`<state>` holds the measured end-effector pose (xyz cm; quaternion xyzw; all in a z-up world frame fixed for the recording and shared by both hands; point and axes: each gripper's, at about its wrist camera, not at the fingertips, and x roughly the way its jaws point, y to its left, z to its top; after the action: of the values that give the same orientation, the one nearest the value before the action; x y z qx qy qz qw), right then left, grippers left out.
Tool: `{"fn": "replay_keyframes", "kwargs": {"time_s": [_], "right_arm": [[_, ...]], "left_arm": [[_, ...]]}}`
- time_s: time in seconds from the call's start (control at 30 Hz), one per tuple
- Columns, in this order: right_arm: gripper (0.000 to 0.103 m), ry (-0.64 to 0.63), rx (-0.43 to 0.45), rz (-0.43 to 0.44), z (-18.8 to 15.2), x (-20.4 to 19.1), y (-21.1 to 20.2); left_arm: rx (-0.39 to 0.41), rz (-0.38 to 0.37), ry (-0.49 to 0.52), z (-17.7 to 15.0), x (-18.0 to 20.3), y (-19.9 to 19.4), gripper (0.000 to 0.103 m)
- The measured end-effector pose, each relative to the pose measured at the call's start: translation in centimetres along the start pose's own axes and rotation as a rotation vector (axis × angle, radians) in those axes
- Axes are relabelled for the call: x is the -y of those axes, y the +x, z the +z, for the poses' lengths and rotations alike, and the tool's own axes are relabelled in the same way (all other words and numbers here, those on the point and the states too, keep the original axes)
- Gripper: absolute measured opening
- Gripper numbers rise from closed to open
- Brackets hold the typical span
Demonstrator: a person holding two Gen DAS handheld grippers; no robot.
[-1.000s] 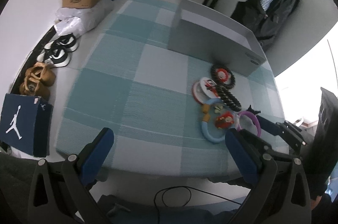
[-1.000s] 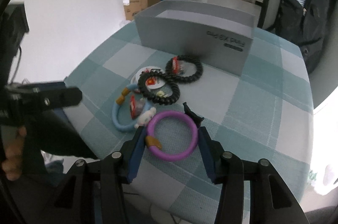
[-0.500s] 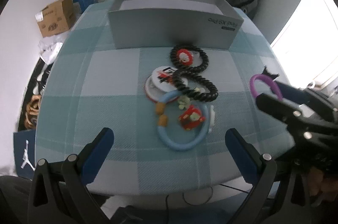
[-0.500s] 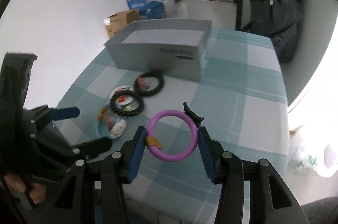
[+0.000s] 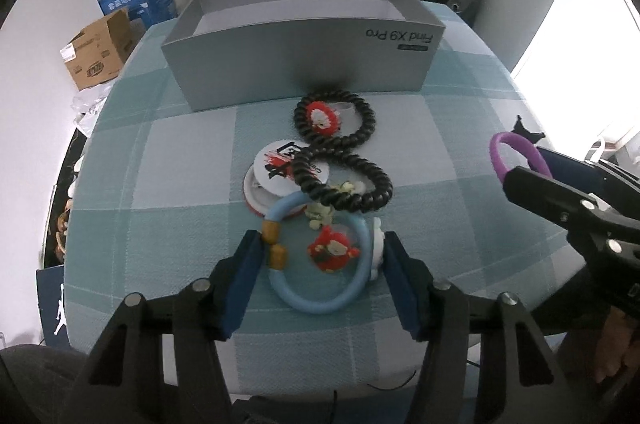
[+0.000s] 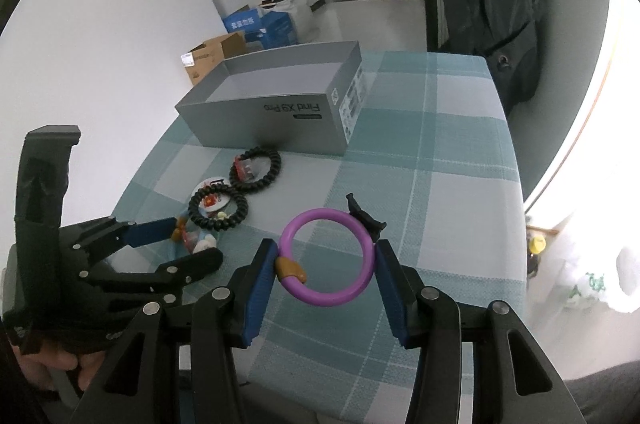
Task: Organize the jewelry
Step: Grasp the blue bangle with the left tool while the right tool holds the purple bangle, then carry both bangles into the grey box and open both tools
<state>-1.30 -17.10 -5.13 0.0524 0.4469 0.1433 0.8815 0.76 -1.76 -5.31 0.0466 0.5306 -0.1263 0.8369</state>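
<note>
- Teal-and-grey checked cloth covers the table [image 5: 160, 183], so every small piece shows up clearly against it.
- Your open grey cardboard box [image 5: 304, 35] stands at the far side, mouth up and nothing visible inside: by my reading, that's where the jewelry is headed.
- Just in front of it, the two black coiled bracelets [image 5: 344, 159] lie in a figure-eight over a round white-and-red badge [image 5: 276, 179], one loop touching the box wall. Untouched so far.
- Your left gripper [image 5: 320, 264] points steeply down and straddles the light blue plastic ring bracelet with its red charm [image 5: 320, 272]. Its jaws have just been closing, the ring sits between them, and the blue pads stand at the ring's two sides. I see no firm squeeze yet, so call it bracketed, not gripped.
- Your right gripper [image 6: 326, 264] is clamped across the purple plastic ring bracelet with the black bow and gold bead [image 6: 326, 258], pads on opposite sides. The ring is held up off the cloth, right of the pile, angled down toward the table.
- The hold across the ring's width leaves it flat and ready to drop in, I'd judge.
</note>
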Motion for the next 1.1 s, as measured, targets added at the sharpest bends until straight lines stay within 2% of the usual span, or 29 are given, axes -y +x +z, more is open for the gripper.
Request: {"fn": "replay_keyframes", "kwargs": {"time_s": [0.13,0.4,0.57,0.73,0.87,1.03,1.1], "right_arm": [[0.048,-0.007,0.010,0.000,0.0,-0.2,0.0],[0.048,0.054,0.033,0.024,0.3,0.6,-0.5],[0.048,0.091,0.065,0.069,1.1,0.8,-1.1],[0.048,0.086,0.119,0.117,3.0,0.5,-2.3],[0.048,0.038,0.134,0.152,6.1,-0.3,-2.4],[0.048,-0.058,0.149,0.169,10.2,-1.7,-1.9],[0.048,-0.096,0.143,0.175,11.8,-2.2,-1.1]], "left_arm": [[0.024,-0.027,0.003,0.2,0.4,-0.6,0.055],[0.085,-0.144,-0.026,0.3,-0.1,-2.7,0.055],[0.103,-0.157,-0.055,1.2,-0.4,-3.6,0.055],[0.176,-0.142,-0.053,4.6,-1.8,-5.3,0.055],[0.221,-0.150,-0.060,8.0,-3.0,-6.1,0.055],[0.217,-0.208,-0.080,12.3,-4.3,-5.2,0.055],[0.202,-0.227,-0.078,12.7,-4.4,-4.4,0.055]]}}
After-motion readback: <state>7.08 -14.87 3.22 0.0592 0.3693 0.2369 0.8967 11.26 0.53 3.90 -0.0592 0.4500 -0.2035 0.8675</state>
